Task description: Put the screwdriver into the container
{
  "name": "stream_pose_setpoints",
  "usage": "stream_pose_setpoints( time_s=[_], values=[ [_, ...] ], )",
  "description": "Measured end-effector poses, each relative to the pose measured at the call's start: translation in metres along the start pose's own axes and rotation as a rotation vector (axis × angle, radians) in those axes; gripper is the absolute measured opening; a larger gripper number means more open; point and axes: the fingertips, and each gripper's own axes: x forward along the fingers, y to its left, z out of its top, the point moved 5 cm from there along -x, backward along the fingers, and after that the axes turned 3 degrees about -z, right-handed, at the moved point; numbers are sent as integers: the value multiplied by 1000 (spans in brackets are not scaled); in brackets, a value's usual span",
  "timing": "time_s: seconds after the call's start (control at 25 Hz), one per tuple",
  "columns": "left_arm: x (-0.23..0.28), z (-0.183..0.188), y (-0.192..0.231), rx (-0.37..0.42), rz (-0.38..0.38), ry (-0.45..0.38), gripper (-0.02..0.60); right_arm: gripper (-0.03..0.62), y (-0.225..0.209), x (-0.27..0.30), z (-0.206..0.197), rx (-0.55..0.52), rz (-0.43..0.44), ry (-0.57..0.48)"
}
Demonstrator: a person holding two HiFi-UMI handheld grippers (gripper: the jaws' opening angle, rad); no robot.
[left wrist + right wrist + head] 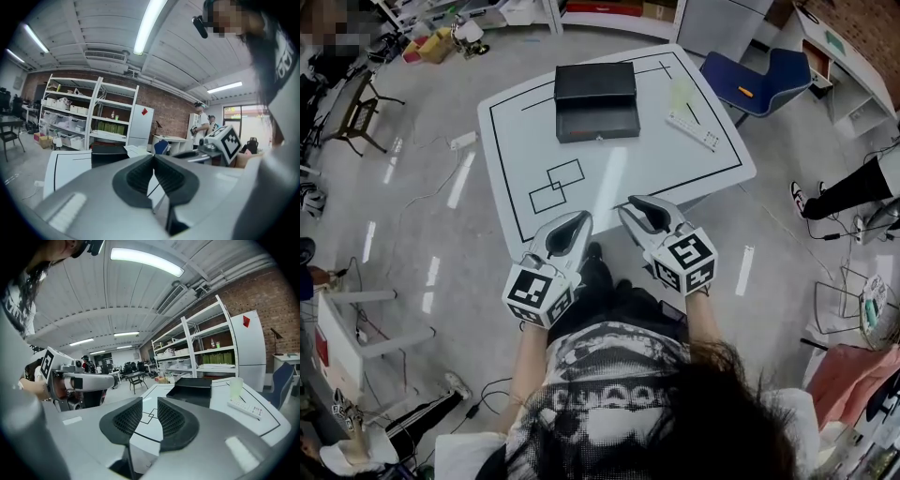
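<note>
White table (609, 178), marked out in black lines, with a flat black container (595, 98) on its far half. To the right of the container lie a white remote (692, 131) and a pale cup (680, 94). I cannot pick out the screwdriver for certain. A thin dark streak between cup and remote may be it or only one of the lines. A small orange thing (745, 91) lies on the blue chair (769, 80) past the table's far right corner, too small to name.

The person holds both tools side by side at the table's near edge, well apart from the container. The left gripper (581, 218) has its pads meeting at the tips, with nothing caught in them. The right gripper (628, 207) has its jaws a little apart. The tabletop shows through the gap and nothing is held.

By my reckoning nothing has been picked up, so this is the very start: the reach toward the tool. The next move calls for finding the screwdriver, most likely over on the right side. One gripper would then cross the table with jaws wide enough to straddle the handle and close across it, not along it. The right one is nearer that side and already parted.
</note>
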Motion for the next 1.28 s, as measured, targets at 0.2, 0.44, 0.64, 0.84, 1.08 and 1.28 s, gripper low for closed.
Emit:
stream_pose_setpoints(
  time_s=[0.2, 0.44, 0.64, 0.84, 1.08, 1.28],
  values=[
    [-12, -7, -23, 9, -1, 20, 0, 94, 13, -18, -9, 21, 14, -15],
    [-25, -12, -27, 12, 0, 27, 0, 83, 30, -23, -12, 23, 19, -21],
    [-40, -14, -25, 26, -2, 29, 0, 74, 43, -21, -9, 15, 15, -32],
    [-70, -14, -10, 36, 8, 25, 0, 60, 74, -13, -3, 16, 15, -49],
    [-102, -12, 9, 32, 9, -1, 0, 38, 113, -7, 0, 22, 17, -50],
    [-122, -13, 20, 25, -7, -17, 0, 9, 135, -1, 2, 34, -2, -52]
  ],
)
